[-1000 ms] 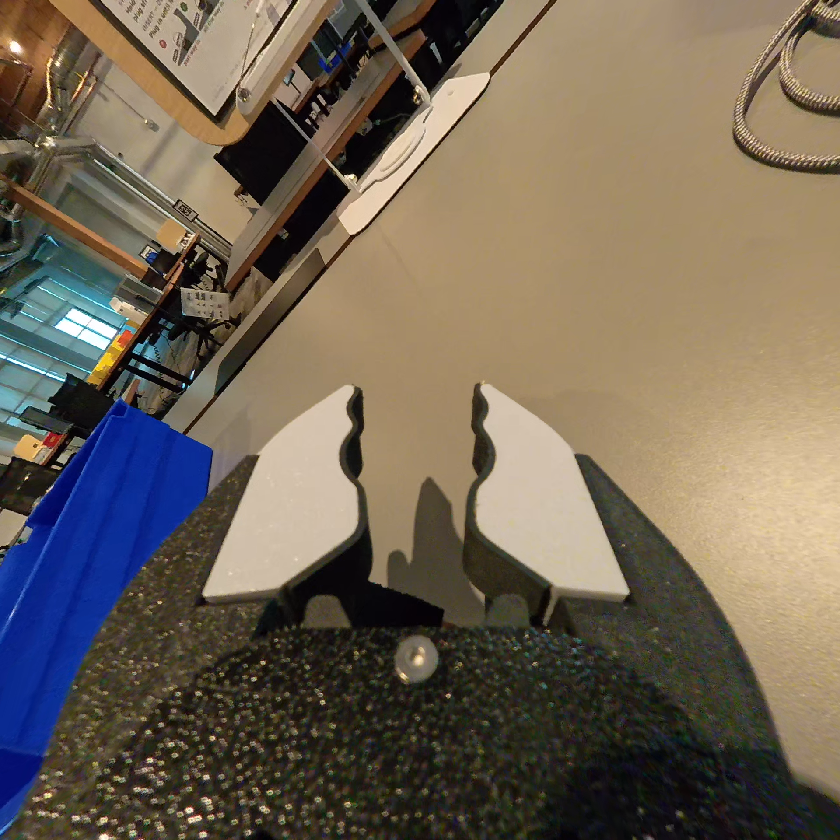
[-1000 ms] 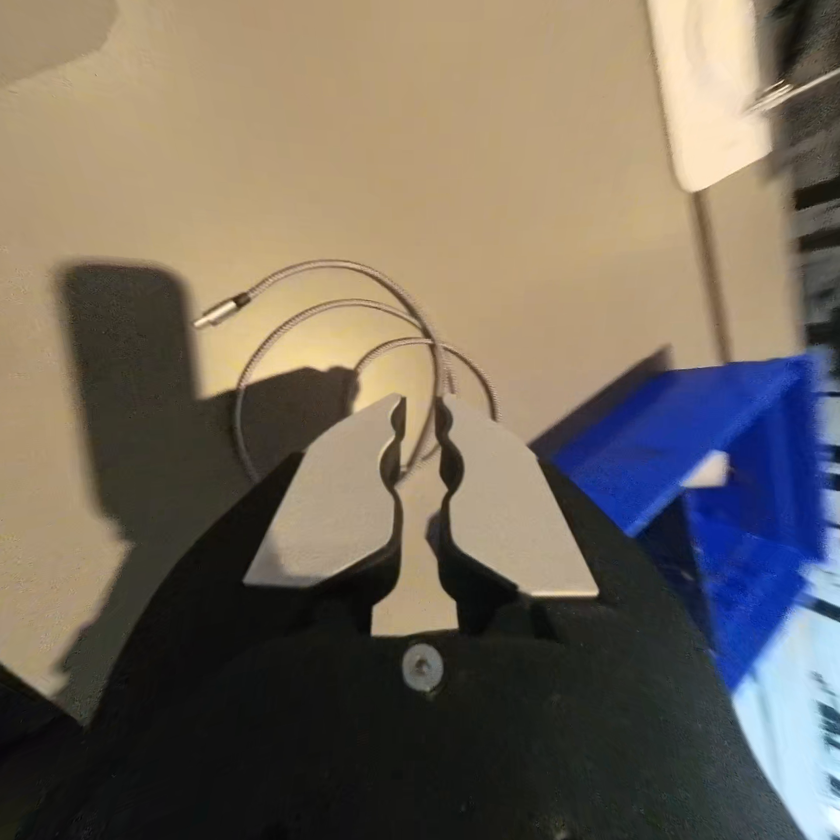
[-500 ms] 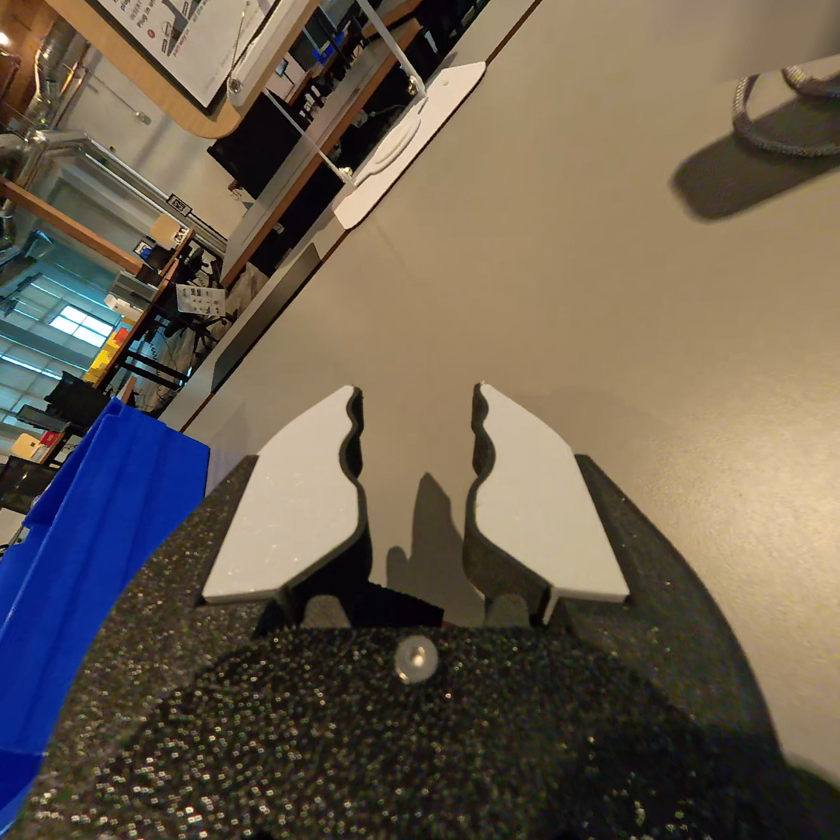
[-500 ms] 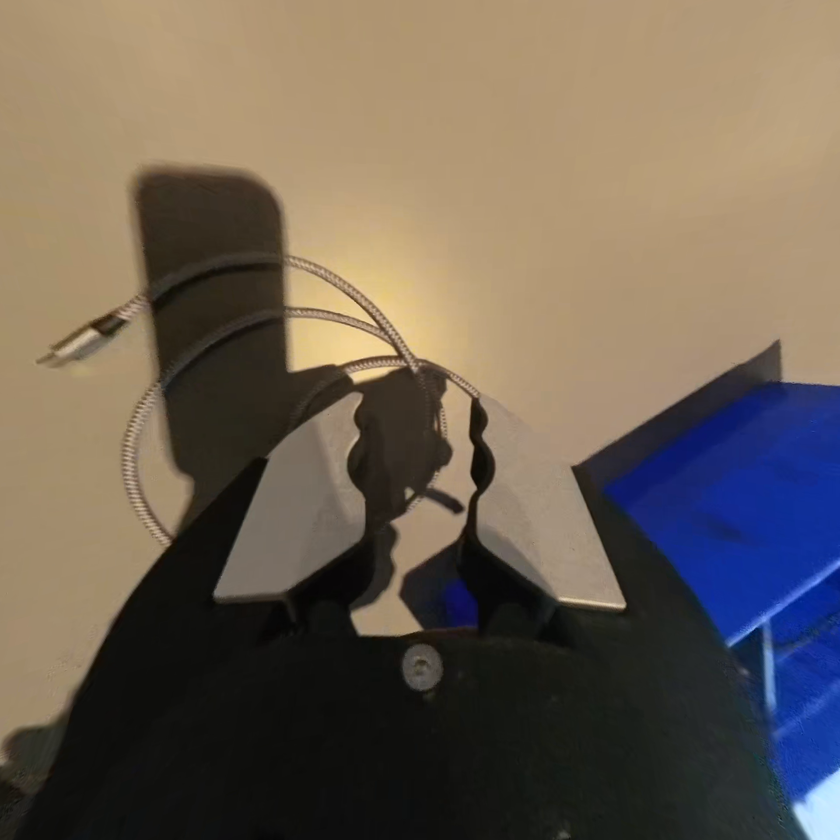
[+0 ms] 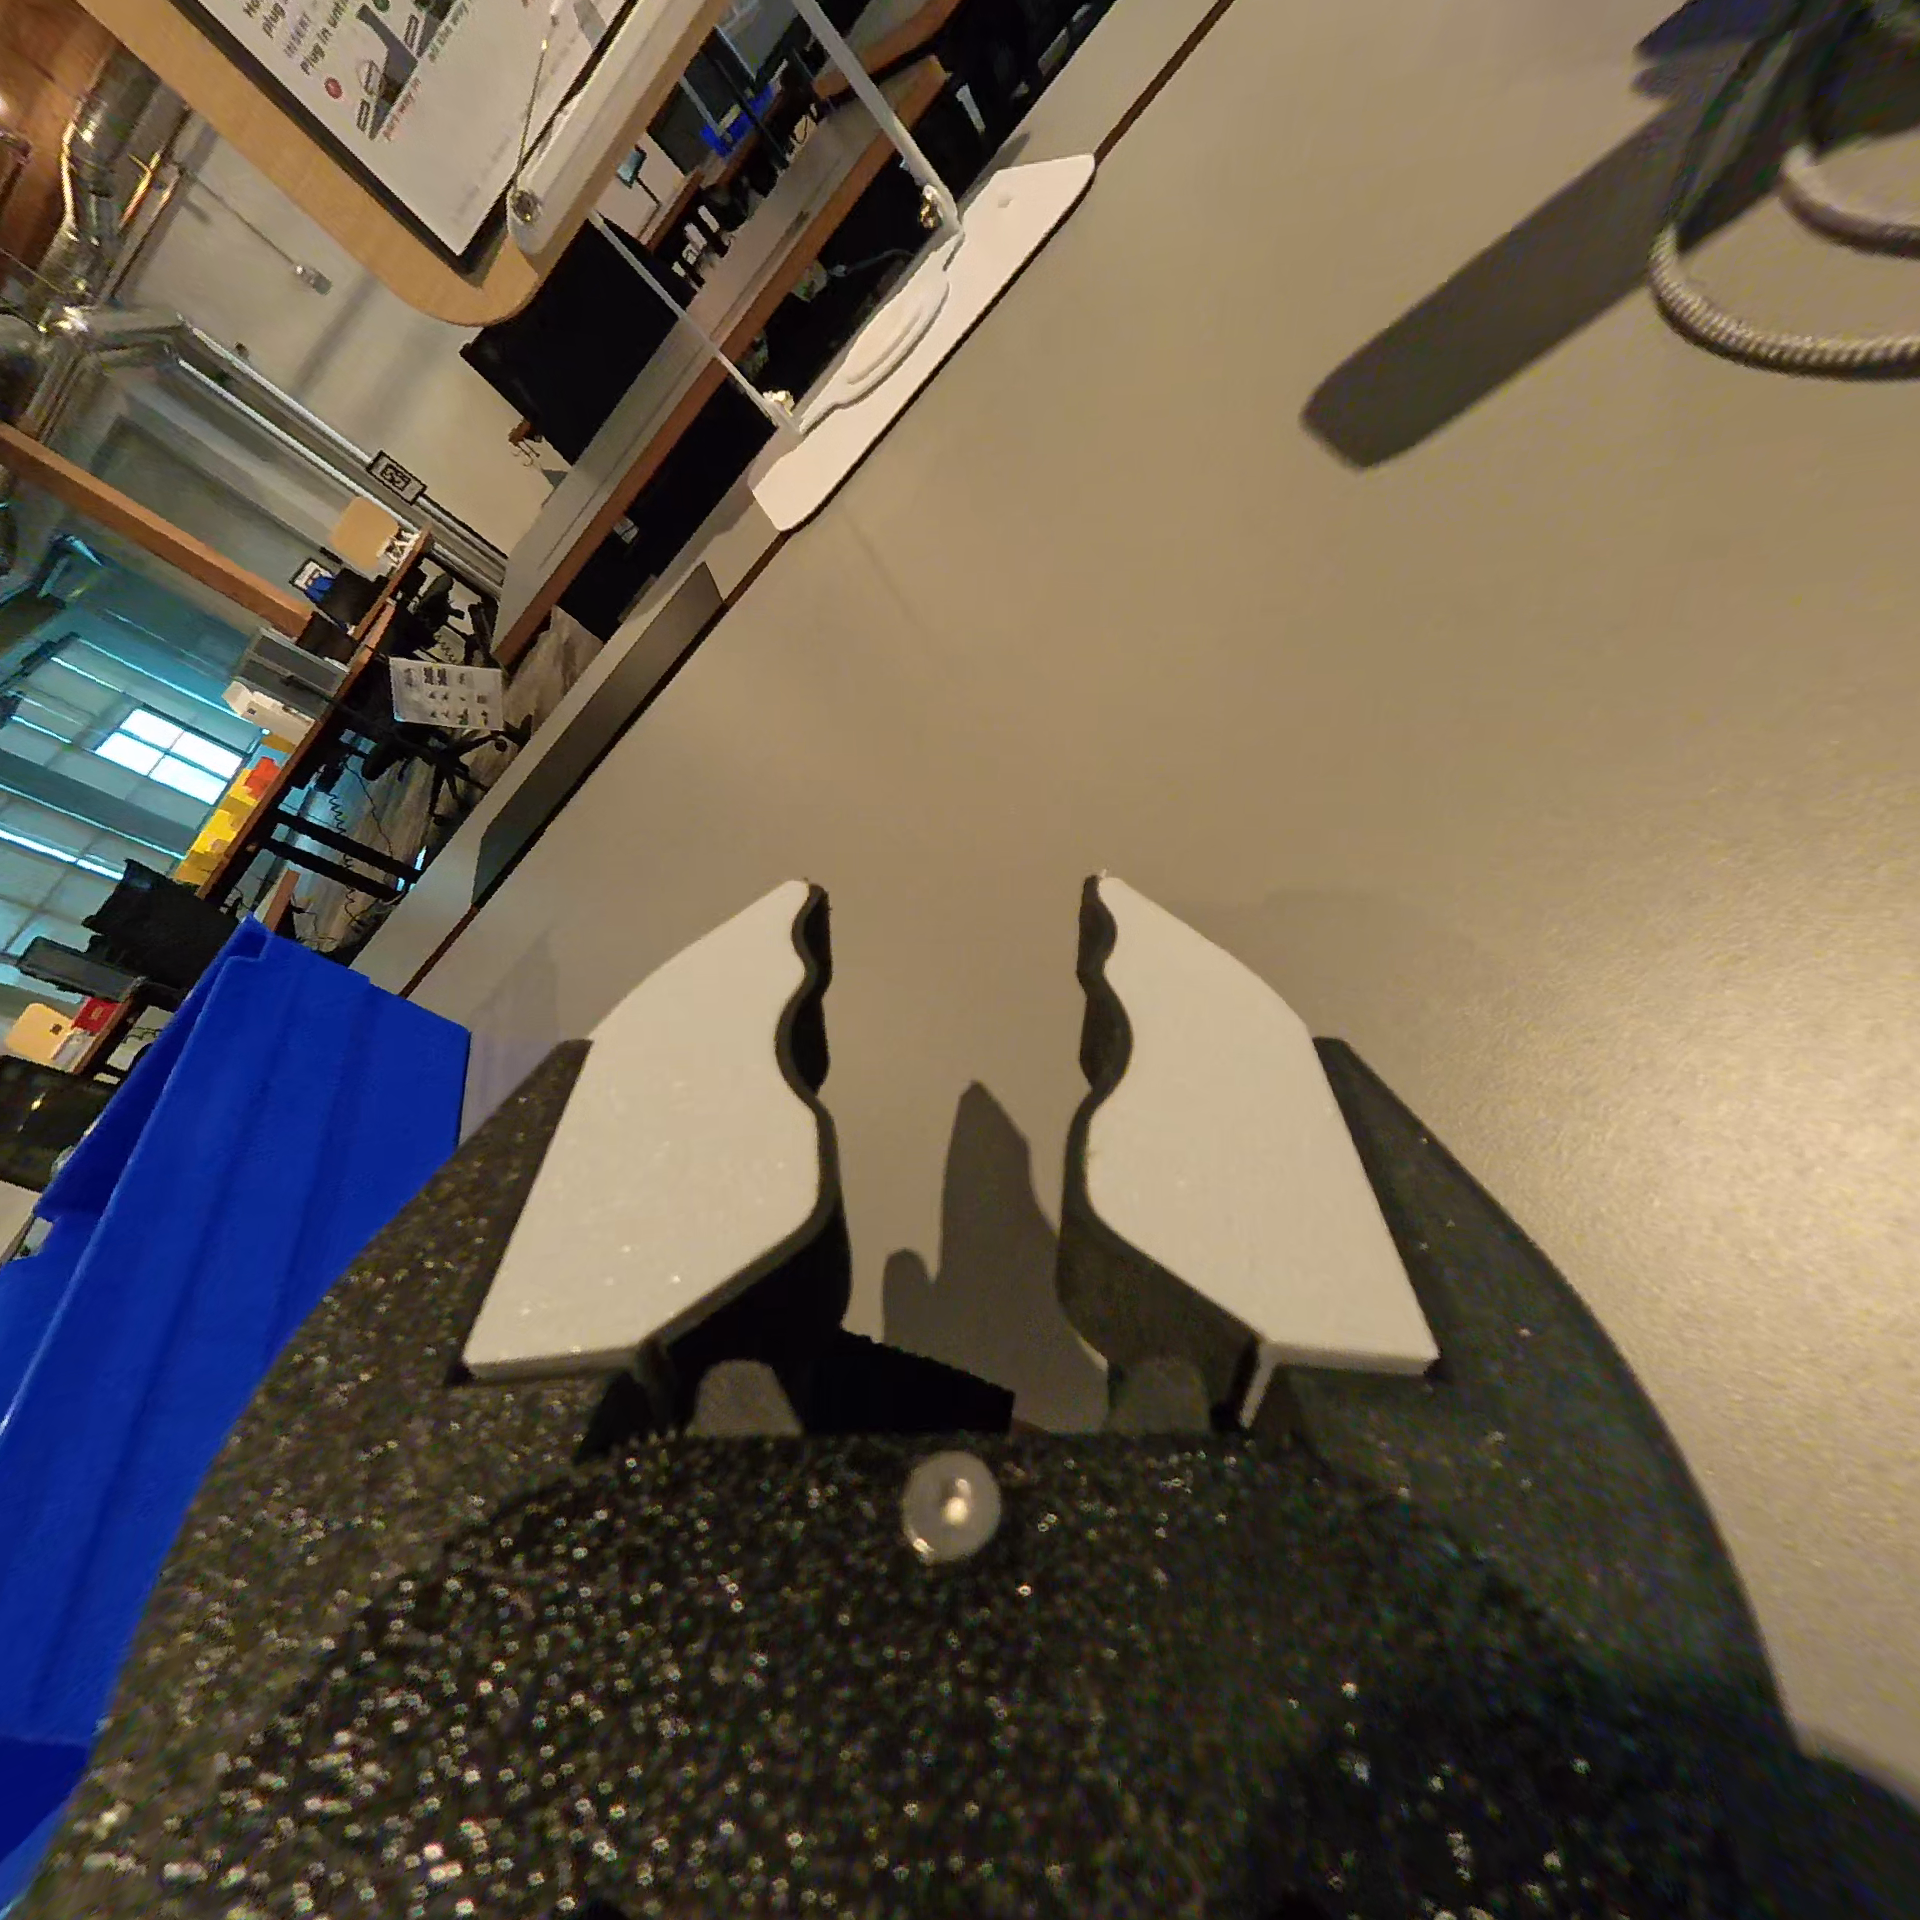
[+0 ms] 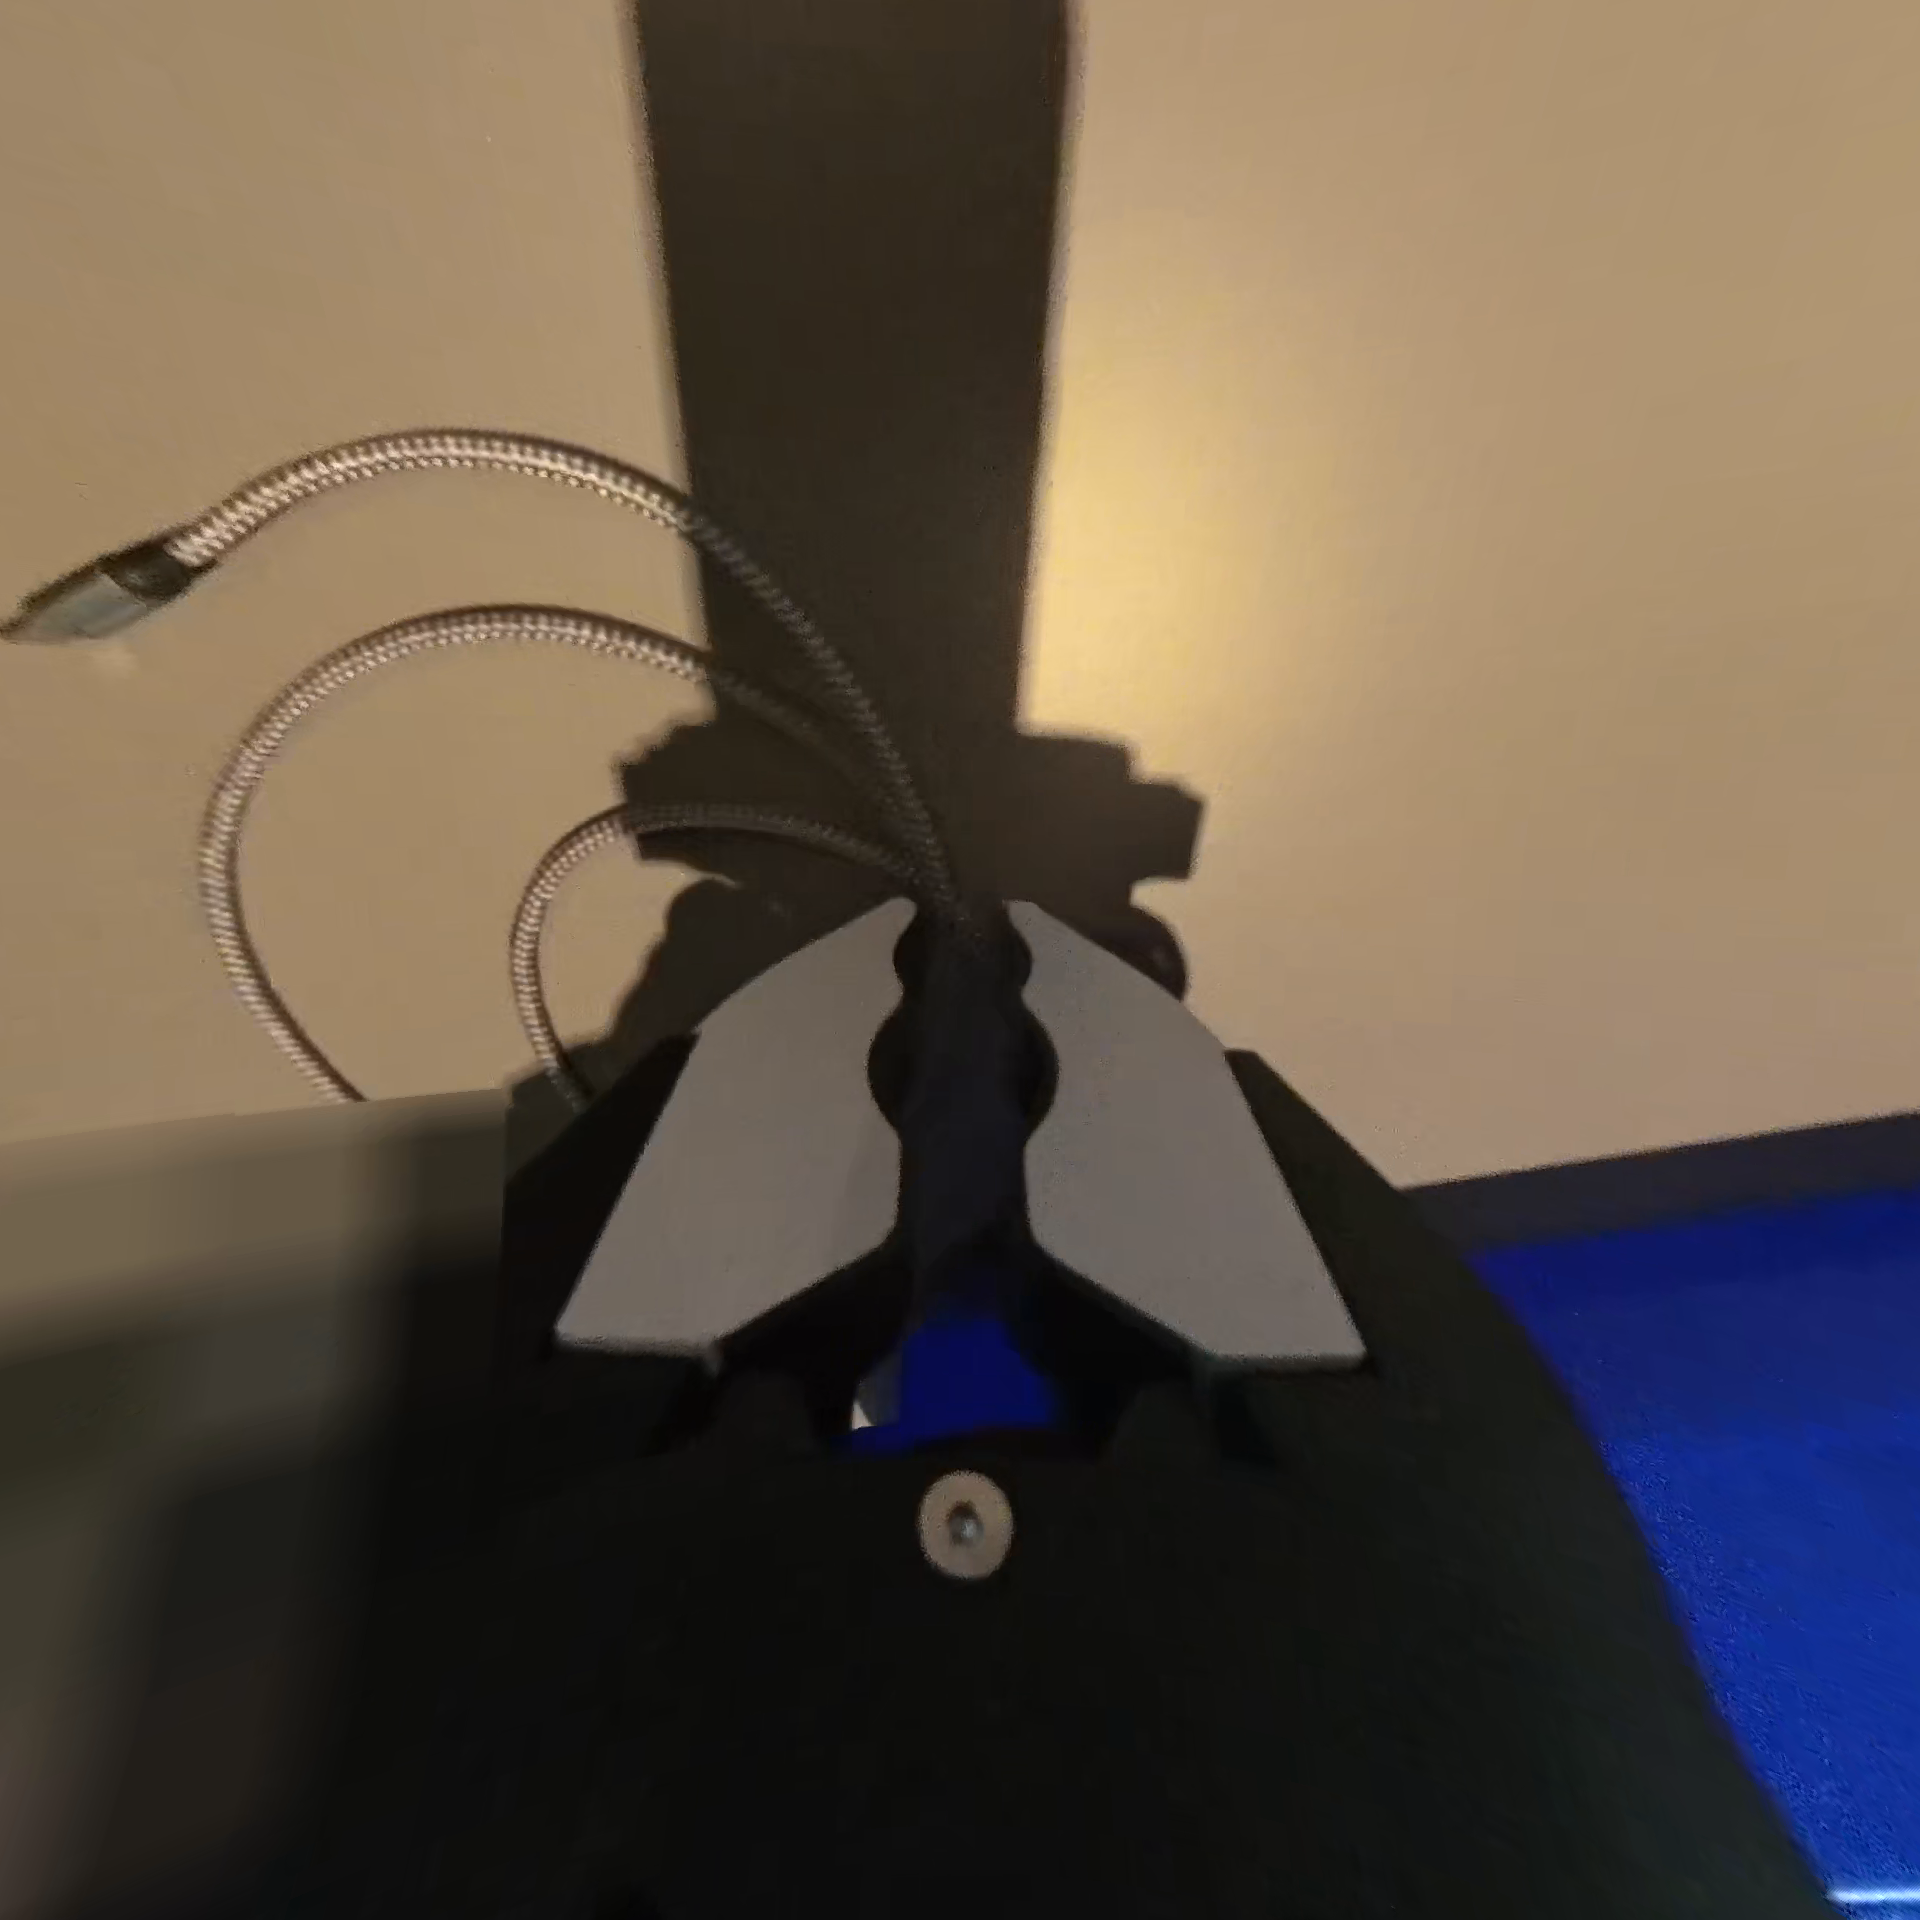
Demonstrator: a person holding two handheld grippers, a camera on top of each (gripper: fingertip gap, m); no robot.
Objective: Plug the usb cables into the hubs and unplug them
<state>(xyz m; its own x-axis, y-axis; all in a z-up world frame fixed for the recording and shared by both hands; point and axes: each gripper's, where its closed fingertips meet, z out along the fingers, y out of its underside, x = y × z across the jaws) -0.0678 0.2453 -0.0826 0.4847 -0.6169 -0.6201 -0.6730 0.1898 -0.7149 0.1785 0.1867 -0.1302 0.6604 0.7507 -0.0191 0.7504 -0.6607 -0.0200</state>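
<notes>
A grey braided usb cable (image 6: 416, 644) lies coiled on the tan table, its metal plug (image 6: 94, 603) at the far left of the right wrist view. My right gripper (image 6: 961, 920) is shut on the bunched strands of the coil, which run back between its fingers. My left gripper (image 5: 951, 894) is open and empty, low over bare table. In the left wrist view part of the cable loop (image 5: 1766, 343) shows at the top right, under the dark body of the right gripper (image 5: 1745, 104). No hub is in view.
A blue plastic bin (image 5: 208, 1195) stands just left of my left gripper and shows at the lower right of the right wrist view (image 6: 1714, 1351). A white flat stand base (image 5: 914, 322) sits at the far table edge. A blurred grey shape (image 6: 260, 1247) covers the lower left. Left tips to right tips: about 25 cm.
My right gripper came down over the cable coil, opened wide, then closed on its strands. My left gripper stayed open and hardly moved.
</notes>
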